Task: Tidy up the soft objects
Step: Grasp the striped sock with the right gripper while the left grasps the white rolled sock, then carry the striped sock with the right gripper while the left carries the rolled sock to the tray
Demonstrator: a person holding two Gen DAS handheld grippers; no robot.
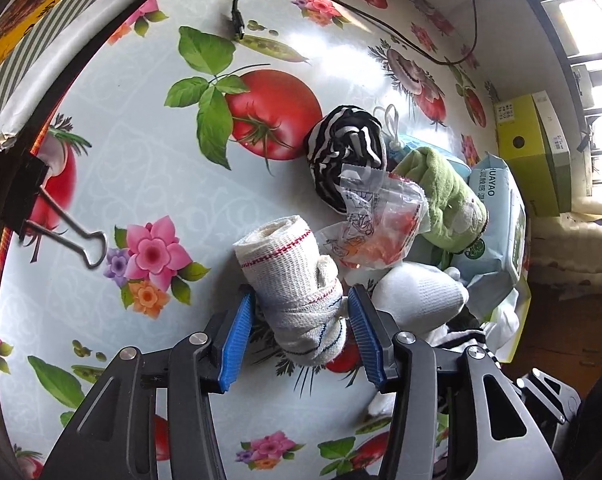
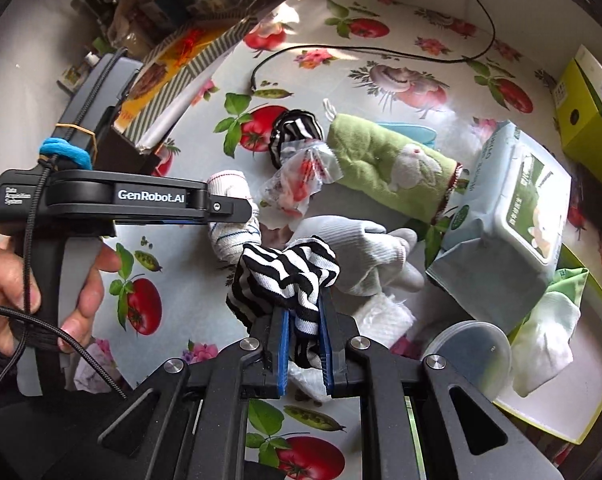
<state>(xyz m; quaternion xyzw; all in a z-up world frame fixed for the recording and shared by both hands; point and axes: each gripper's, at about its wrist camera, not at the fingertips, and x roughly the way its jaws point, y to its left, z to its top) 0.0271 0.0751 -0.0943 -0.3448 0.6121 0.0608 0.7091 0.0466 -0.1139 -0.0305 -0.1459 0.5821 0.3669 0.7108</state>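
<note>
**Listener:** What sits closest to the lens?

**Operator:** Blue-padded jaws, in both views. My right gripper (image 2: 304,344) is clamped shut on a striped black-and-white cloth (image 2: 287,276), which bunches up above the pads. My left gripper (image 1: 301,336) stands wide open around a rolled white bandage-like cloth (image 1: 297,292). Its pads sit on either side of the roll, and I judge they are not pressing on it.

**Listener:** Where is that roll, and how does it lie?

**Operator:** It lies flat on the tabletop (image 1: 149,152), which is covered in a tomato-and-flower print. Its long axis runs from between my jaws up and slightly left, away from the camera, with red stitching near the far end.

**Listener:** How far along is the sorting?

**Operator:** Early, I judge. Most soft things sit in one loose heap: a second striped bundle (image 1: 343,148), a green plush towel (image 2: 389,168), a white knit glove (image 2: 361,248) and a crinkled clear wrapper (image 1: 373,228). A pack of wet wipes (image 2: 509,216) lies beside them. At the right edge is a yellow-green tray (image 2: 565,420) holding pale cloths, possibly the destination, though I cannot tell. Nearly everything is left to place.
</note>
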